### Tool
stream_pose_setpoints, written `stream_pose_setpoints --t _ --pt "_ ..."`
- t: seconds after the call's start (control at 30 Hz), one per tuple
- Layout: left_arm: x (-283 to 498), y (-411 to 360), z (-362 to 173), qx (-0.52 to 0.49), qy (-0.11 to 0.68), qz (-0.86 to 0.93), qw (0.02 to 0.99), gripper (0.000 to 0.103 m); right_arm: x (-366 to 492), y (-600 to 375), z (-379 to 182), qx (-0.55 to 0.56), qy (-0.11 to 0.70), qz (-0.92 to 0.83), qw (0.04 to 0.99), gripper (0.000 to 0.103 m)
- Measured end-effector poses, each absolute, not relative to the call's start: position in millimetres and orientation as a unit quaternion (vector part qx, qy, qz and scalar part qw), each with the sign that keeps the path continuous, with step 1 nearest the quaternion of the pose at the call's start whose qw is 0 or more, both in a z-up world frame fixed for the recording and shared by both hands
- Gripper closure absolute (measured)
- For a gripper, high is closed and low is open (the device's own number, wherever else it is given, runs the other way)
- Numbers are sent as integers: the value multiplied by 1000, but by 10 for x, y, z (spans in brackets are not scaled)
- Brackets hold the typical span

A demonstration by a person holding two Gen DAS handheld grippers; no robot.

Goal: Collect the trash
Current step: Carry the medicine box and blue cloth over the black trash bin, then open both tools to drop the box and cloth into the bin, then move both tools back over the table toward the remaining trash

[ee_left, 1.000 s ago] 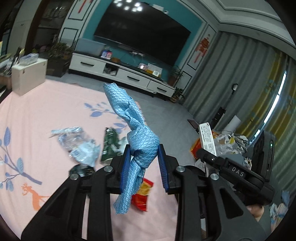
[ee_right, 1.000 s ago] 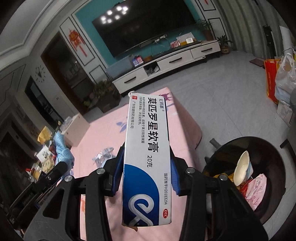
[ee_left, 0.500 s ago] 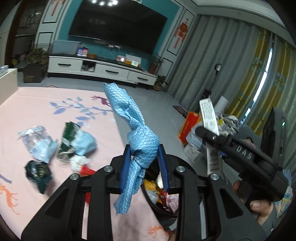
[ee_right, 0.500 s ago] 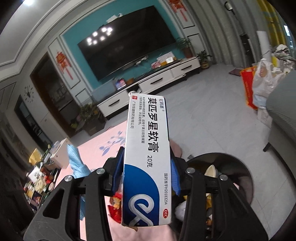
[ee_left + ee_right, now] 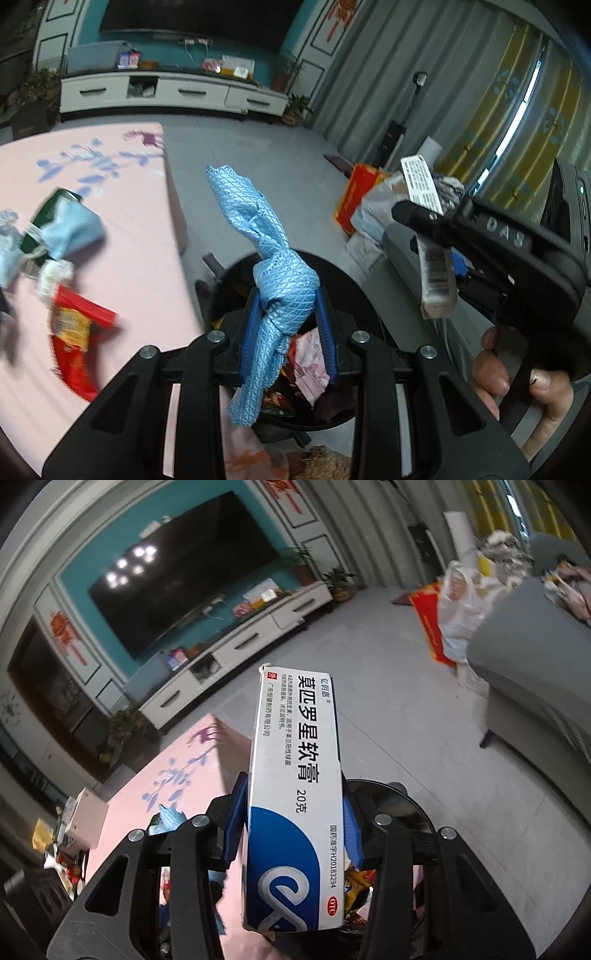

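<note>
My left gripper [image 5: 288,325] is shut on a knotted light-blue cloth [image 5: 284,291], whose ends stick up and hang down, right over the black trash bin [image 5: 354,288]. The bin holds several wrappers. To the right, a hand carries my right gripper [image 5: 424,236], shut on a long white-and-blue ointment box [image 5: 436,273]. In the right wrist view the box [image 5: 295,775] stands upright between the blue pads of the right gripper [image 5: 295,819], with the bin's rim [image 5: 406,801] just behind it.
On the pink table [image 5: 140,266] to the left lie a blue face mask [image 5: 74,229], a green packet [image 5: 48,218] and a red snack wrapper [image 5: 74,332]. A grey sofa [image 5: 535,686] and plastic bags [image 5: 458,605] stand right of the bin. The white TV cabinet [image 5: 166,92] is far behind.
Both grippers have swung right, away from the pink table and over the black bin, and sunk a little. The cloth and the box stay gripped as before.
</note>
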State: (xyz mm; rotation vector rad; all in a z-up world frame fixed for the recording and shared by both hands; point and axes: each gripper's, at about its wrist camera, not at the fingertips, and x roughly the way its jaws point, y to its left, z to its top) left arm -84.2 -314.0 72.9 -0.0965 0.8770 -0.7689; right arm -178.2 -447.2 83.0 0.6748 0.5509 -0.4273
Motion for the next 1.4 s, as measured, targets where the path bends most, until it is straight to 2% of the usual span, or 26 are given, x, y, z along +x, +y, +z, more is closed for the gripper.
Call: stream_pose_setpoints --t 0.43,0.53,0.57,0.6,0.63,0.7,0.77,0.9,1.0,1.17,1.23,1.4 --pt "-708 -3636 189 -19 493 -392 777 72 -1559 -4707 373 333 361 -239 837 59" --pt "-704 -3702 121 -18 504 -396 768 72 -1568 -4725 381 335 361 -245 835 59" --pt "-705 -3714 100 -19 509 -396 764 62 -1582 -4747 394 336 356 -248 836 59" --pt "-701 -3723 96 -23 512 -397 762 40 -1612 -4749 421 338 348 -249 838 54" --pt "-703 -3726 106 -28 511 -394 763 35 -1627 -4764 441 341 341 -249 840 44" --pt "-705 -3686 147 -33 504 -382 774 24 -1709 -4765 509 353 315 -250 845 33" --pt "-686 -3608 208 -47 502 -388 772 12 -1761 -4754 582 355 301 -249 849 30" --pt "-634 -3331 419 -73 487 -376 785 8 -1843 -4694 728 353 269 -252 860 22" --pt "-647 -2999 681 -66 442 -344 826 4 -1859 -4610 833 348 247 -245 871 18" --pt "-572 -2452 1048 -47 374 -263 888 3 -1777 -4378 1006 323 219 -230 891 13" --pt "-527 -2173 1143 -38 355 -218 908 3 -1734 -4281 1052 310 212 -218 901 3" --pt "-420 -1501 1199 -33 341 -126 931 3 -1545 -3927 1168 258 208 -188 925 3"
